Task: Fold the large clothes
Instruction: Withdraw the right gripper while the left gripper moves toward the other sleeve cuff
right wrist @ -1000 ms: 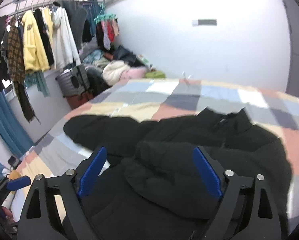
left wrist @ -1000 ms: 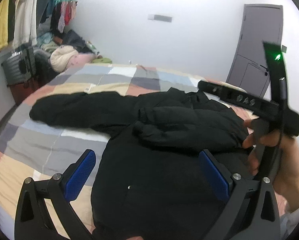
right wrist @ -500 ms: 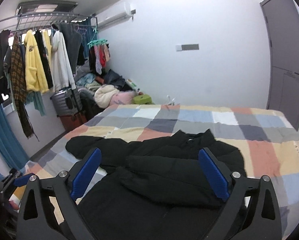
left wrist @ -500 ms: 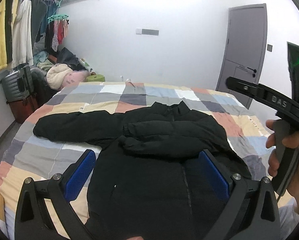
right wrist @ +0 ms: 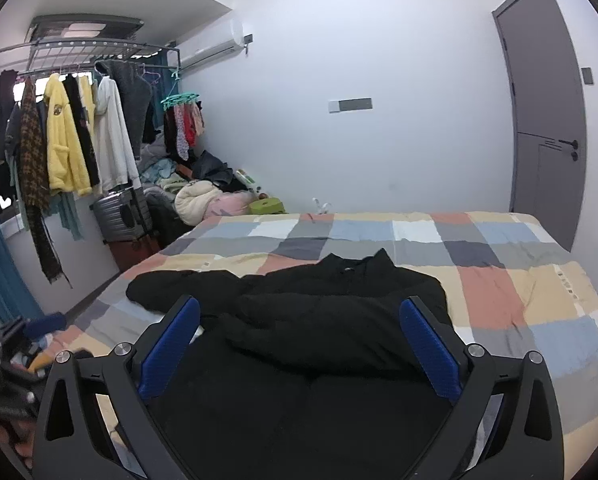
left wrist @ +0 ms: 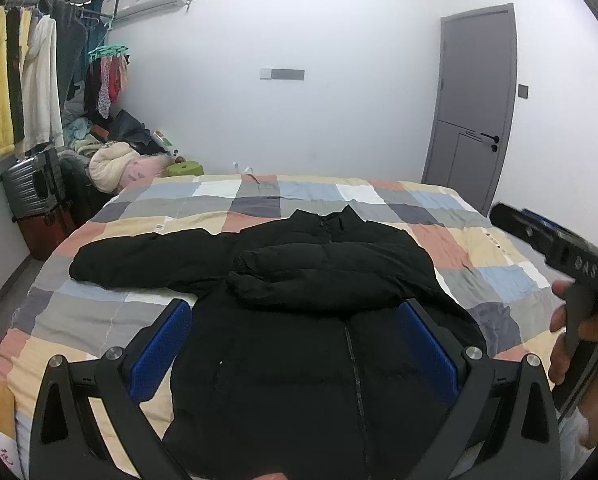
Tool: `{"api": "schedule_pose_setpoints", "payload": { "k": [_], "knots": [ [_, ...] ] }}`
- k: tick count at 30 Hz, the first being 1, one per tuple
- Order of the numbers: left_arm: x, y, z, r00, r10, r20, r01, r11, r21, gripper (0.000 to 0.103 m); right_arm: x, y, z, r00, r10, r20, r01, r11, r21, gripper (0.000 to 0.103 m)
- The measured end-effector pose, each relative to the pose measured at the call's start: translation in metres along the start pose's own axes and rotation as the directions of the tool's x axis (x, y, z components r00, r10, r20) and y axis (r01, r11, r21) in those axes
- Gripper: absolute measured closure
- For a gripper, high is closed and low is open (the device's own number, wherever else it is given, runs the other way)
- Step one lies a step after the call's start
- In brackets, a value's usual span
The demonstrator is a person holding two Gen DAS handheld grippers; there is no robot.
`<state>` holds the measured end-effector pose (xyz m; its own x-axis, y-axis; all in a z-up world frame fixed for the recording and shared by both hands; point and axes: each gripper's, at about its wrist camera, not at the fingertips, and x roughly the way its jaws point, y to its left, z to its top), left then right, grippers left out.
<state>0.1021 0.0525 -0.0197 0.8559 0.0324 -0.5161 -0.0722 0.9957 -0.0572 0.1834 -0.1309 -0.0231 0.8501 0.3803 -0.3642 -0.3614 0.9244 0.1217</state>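
A large black puffer jacket [left wrist: 299,360] lies front up on the checked bedspread [left wrist: 99,312], collar toward the far wall. Its right sleeve is folded across the chest and its left sleeve [left wrist: 139,260] stretches out to the left. It also shows in the right wrist view [right wrist: 319,340]. My left gripper [left wrist: 295,344] is open and empty, held above the jacket's lower part. My right gripper [right wrist: 299,344] is open and empty, held above the jacket too. The right gripper's body and the hand on it show at the right edge of the left wrist view [left wrist: 571,264].
A clothes rail with hanging garments [right wrist: 67,140], a grey suitcase [right wrist: 123,216] and a heap of clothes [right wrist: 203,200] stand left of the bed. A grey door [right wrist: 547,128] is at the far right. The bed's near edge lies under both grippers.
Both grippers have risen and drawn back from the jacket, so more of the bed and room shows. Both stay open. The jacket has not moved.
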Motion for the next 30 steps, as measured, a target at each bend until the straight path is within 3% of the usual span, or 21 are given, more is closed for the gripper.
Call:
{"api": "schedule_pose_setpoints", "payload": {
  "k": [10,30],
  "knots": [
    [0.007,-0.009,-0.023,0.999,-0.001,-0.041,0.002,1.000,0.024,0.000,-0.031,-0.003,-0.052,0.998,-0.057,0.012,0.058,0.998,-0.015,0.001],
    [0.032,-0.014,-0.065,0.991,-0.042,-0.126,0.044,0.999,0.012,0.000,-0.050,-0.020,-0.133,0.992,-0.122,-0.036,0.123,0.992,0.015,0.000]
  ]
}}
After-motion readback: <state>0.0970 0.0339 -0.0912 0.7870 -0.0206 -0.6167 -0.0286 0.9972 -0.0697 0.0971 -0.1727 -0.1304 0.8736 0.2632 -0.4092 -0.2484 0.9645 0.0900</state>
